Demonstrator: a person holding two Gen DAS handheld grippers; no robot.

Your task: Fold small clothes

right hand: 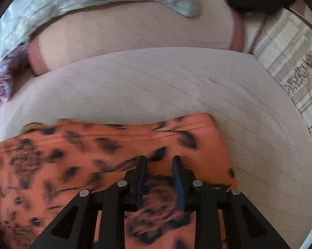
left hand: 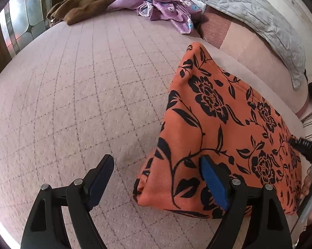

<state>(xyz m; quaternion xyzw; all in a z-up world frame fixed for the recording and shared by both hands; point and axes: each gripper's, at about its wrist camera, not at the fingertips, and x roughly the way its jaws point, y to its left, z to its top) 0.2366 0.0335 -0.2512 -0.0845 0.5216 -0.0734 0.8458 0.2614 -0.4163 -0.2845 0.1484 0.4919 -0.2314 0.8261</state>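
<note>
An orange garment with a black flower print lies folded on the pink quilted bed cover. My left gripper is open and empty just above the bed at the garment's near left corner; its right finger stands over the cloth. My right gripper hovers over the same garment, which is blurred in the right wrist view; its jaws are partly open with nothing between them. The right gripper also shows at the right edge of the left wrist view.
A purple flowered cloth and a brown cloth lie at the far end of the bed. A grey quilted pillow and a pink pillow lie beyond the garment. A striped blanket lies at the right.
</note>
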